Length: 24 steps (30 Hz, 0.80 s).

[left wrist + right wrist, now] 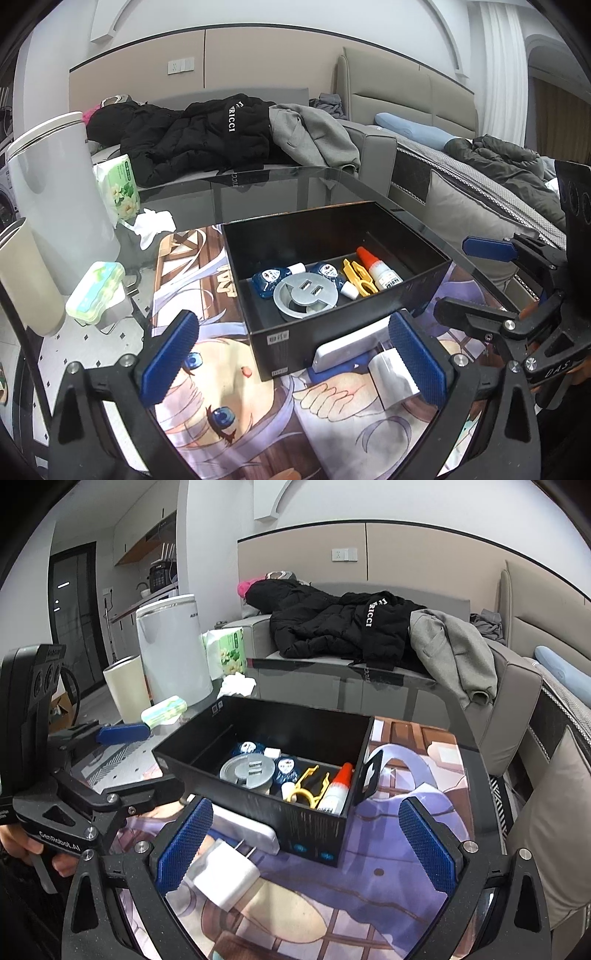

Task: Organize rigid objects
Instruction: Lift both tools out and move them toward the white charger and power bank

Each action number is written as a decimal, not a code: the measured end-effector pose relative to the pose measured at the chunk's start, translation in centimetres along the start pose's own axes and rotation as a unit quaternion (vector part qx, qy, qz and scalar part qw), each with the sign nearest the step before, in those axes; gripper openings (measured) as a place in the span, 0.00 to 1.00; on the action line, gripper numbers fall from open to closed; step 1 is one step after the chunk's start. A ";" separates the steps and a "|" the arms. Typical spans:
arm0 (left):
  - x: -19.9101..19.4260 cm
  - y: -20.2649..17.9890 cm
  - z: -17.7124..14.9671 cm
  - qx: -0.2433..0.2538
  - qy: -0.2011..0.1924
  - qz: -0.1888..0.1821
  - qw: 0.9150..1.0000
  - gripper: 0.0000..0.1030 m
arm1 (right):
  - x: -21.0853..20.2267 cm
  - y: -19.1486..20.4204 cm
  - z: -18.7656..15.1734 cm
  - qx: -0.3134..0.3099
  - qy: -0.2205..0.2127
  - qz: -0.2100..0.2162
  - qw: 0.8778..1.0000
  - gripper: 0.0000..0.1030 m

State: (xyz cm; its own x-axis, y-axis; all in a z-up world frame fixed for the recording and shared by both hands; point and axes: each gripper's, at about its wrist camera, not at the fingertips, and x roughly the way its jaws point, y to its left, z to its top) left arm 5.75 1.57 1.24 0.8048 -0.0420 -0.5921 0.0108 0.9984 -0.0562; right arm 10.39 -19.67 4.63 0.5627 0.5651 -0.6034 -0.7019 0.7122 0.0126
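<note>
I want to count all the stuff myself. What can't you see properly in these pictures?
- White bar, left wrist view: the black box hides its far side.
- White charger, right wrist view: partly behind the right gripper finger.
- Glue bottle label: too small to read.
- Box's back compartment, both views: too dark to see.

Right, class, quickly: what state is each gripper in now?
Left gripper: open, holding nothing.
Right gripper: open, holding nothing; a white charger lies by one finger.
</note>
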 end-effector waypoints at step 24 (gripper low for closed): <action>-1.8 0.6 -2.4 -0.006 0.023 0.024 0.999 1.00 | 1.0 2.3 -3.3 -0.001 0.069 0.007 0.998 0.99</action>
State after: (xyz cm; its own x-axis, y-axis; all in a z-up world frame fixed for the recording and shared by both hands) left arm 2.88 2.19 0.39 0.7759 0.0044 -0.6308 -0.0344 0.9988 -0.0353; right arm 7.90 -18.87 1.45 0.4877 0.5129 -0.7065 -0.7102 0.7037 0.0205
